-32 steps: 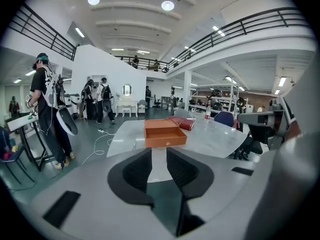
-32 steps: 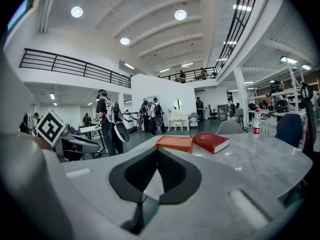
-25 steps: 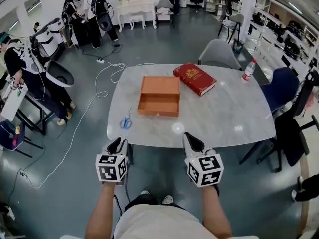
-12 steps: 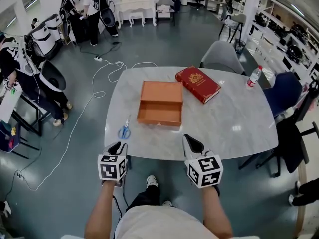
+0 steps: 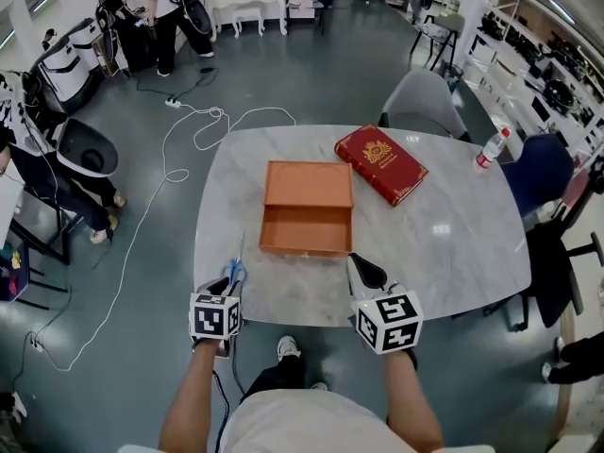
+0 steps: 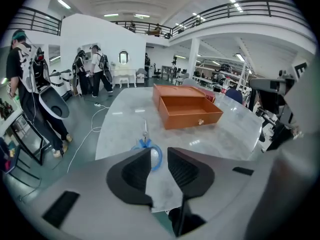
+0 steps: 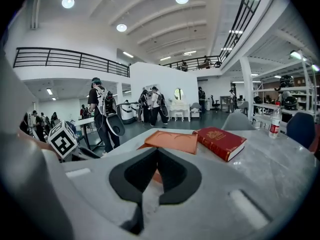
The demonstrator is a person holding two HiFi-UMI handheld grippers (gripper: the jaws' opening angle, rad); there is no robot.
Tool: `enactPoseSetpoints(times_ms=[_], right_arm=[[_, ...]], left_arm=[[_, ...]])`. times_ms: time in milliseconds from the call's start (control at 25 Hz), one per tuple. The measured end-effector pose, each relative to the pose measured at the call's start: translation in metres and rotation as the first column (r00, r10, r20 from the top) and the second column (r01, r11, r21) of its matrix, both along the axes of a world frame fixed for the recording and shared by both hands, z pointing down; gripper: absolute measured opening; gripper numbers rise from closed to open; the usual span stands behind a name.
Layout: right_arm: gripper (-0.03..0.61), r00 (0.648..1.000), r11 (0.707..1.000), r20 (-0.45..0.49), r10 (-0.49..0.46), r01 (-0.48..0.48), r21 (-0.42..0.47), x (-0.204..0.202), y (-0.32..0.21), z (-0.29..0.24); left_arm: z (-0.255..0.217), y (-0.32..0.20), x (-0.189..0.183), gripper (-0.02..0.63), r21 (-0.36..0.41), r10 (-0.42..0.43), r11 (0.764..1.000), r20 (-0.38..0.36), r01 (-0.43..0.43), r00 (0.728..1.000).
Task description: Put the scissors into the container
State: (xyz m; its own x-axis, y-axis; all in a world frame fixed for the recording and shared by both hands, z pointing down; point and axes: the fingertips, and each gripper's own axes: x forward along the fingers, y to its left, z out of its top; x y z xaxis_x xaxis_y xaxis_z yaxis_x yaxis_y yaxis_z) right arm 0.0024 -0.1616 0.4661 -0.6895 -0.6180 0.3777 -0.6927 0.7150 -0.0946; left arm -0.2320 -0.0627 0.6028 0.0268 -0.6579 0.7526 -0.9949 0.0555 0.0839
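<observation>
Scissors (image 5: 235, 268) with blue handles lie near the marble table's (image 5: 444, 243) front left edge, blades pointing away from me. In the left gripper view the scissors (image 6: 148, 145) lie just beyond the jaws. My left gripper (image 5: 225, 284) hovers at the table edge right behind the handles, open and holding nothing (image 6: 159, 156). An open orange box (image 5: 307, 208) sits mid-table, its inside bare (image 6: 187, 109). My right gripper (image 5: 362, 270) hangs over the front edge, just in front of the box, its jaws shut on nothing (image 7: 158, 154).
A red book (image 5: 380, 163) lies behind and right of the box. A water bottle (image 5: 488, 151) stands at the table's far right corner. A grey chair (image 5: 425, 102) and a blue chair (image 5: 543, 173) flank the table. White cable (image 5: 179, 159) trails over the floor at left, near people with equipment.
I have come closer to the table. Both grippers have moved forward to its front edge, and the left one now sits directly behind the scissors' handles.
</observation>
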Motion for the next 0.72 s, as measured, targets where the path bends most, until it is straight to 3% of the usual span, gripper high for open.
enactPoseSetpoints(times_ms=[720], right_arm=[[0.005, 0.997, 0.998, -0.066, 0.046, -0.048, -0.038, -0.048, -0.036, 0.01]], left_arm=[[0.053, -0.023, -0.026, 0.104, -0.187, 0.065, 0.979, -0.057, -0.075, 0.996]])
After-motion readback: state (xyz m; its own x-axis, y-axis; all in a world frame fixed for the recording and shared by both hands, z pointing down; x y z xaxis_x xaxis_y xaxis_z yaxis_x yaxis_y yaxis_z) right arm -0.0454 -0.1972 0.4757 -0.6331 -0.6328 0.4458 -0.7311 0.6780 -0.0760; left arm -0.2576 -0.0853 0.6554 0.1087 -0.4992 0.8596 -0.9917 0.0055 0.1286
